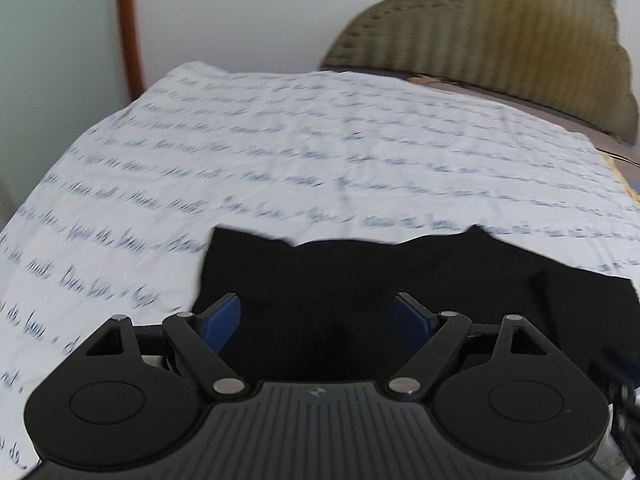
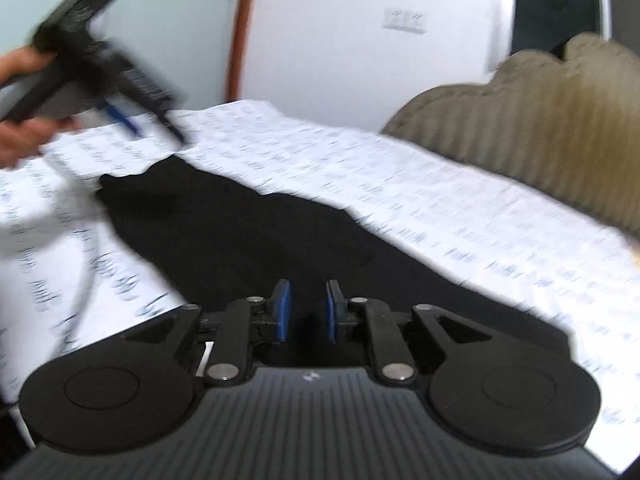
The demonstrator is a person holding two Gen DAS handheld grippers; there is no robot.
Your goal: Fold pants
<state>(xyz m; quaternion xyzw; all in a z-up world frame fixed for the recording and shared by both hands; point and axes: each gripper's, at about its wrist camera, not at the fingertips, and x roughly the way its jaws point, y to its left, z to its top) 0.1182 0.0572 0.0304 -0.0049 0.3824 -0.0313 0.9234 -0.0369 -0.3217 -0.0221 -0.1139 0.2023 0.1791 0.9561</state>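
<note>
Lighting: soft, even, daylight-like; room bright, no hard shadows, source not identifiable. White bedsheet with blue handwriting print (image 1: 320,140) nearly blown out in the right wrist view (image 2: 440,208), print smeared by motion blur in both. Black fabric pants (image 1: 360,280) (image 2: 240,232) read as a flat dark mass, folds barely legible. Olive quilted headboard (image 1: 500,32) (image 2: 540,120) streaked and soft. Black handheld left gripper (image 2: 132,120) heavily motion-blurred at upper left. Fisheye bending curves the orange-brown door frame (image 1: 128,20) (image 2: 240,32); dark vignette at corners.
</note>
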